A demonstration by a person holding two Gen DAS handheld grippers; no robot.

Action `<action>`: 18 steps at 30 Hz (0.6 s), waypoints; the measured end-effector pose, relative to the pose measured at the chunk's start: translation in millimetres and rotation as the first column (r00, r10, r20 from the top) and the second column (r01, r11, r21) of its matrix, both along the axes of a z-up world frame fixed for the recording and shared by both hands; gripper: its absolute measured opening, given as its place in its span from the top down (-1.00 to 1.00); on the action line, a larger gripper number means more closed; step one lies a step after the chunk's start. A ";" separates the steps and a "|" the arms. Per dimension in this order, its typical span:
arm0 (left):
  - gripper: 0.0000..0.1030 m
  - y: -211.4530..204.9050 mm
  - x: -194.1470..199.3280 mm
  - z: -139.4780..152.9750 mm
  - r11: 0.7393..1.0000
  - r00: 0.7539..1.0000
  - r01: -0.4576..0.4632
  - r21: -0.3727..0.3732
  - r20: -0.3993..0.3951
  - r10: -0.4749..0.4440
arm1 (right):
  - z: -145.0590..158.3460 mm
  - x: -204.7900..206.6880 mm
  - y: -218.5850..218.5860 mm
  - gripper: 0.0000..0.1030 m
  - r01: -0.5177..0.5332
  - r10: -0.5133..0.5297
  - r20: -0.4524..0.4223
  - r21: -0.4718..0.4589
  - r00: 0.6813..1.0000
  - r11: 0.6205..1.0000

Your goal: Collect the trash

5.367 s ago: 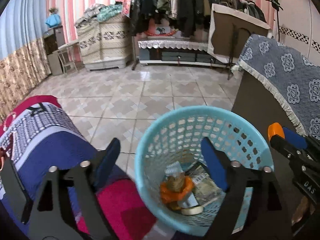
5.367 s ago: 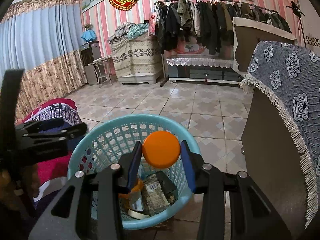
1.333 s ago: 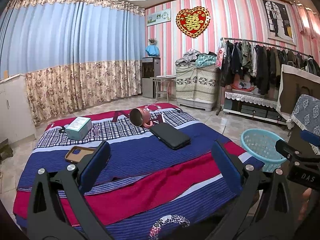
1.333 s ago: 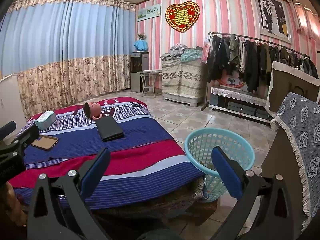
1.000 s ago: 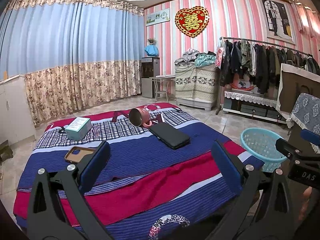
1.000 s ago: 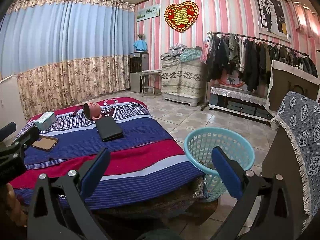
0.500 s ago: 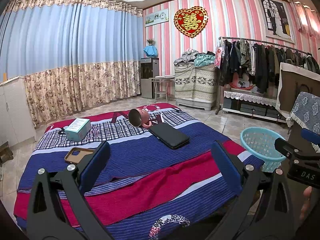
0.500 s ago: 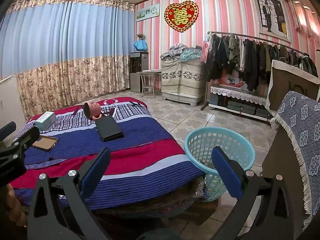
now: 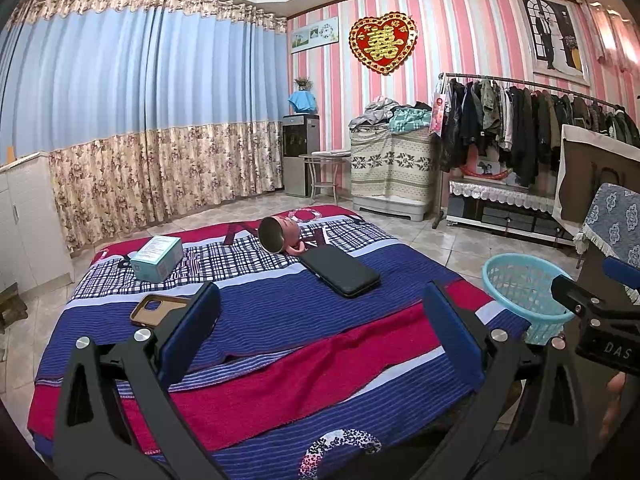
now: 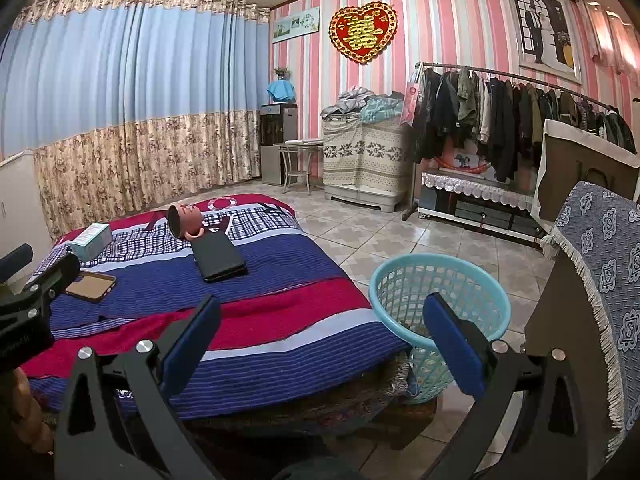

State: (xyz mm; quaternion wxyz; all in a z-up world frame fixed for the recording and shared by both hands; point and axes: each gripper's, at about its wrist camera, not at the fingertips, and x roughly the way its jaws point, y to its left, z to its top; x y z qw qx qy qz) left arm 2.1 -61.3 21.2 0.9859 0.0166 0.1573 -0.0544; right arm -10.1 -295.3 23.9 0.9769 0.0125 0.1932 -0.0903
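Both tools idle: my left gripper and right gripper hang spread wide, holding nothing. Basket sits on floor just beside the bed. Looks between pickups; next candidate maybe the teal box, far side.

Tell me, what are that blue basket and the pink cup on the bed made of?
The basket looks like moulded plastic: a thin lattice wall in even, glossy turquoise. The cup, lying on its side, seems to be glazed ceramic or hard plastic, smooth and slightly shiny; the look doesn't settle which.
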 end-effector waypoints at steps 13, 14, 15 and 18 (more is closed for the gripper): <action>-0.90 4.3 0.7 -0.4 1.000 1.000 -0.003 0.003 0.003 0.003 | -2.2 -0.6 -0.6 -0.91 0.000 0.000 0.000 0.005 1.000 1.000; -0.90 4.9 0.5 -0.3 1.000 1.000 -0.003 0.003 0.004 0.003 | -1.8 -0.6 -0.5 -0.91 0.000 0.000 0.001 0.006 1.000 1.000; -0.90 4.9 0.4 0.0 1.000 1.000 -0.002 0.003 0.005 0.002 | -1.4 -0.3 -0.2 -0.91 0.001 -0.001 0.002 0.005 1.000 1.000; -0.90 3.1 0.2 0.4 1.000 1.000 -0.004 0.003 0.006 0.004 | -1.1 -0.3 -0.3 -0.91 0.000 0.000 0.002 0.004 1.000 1.000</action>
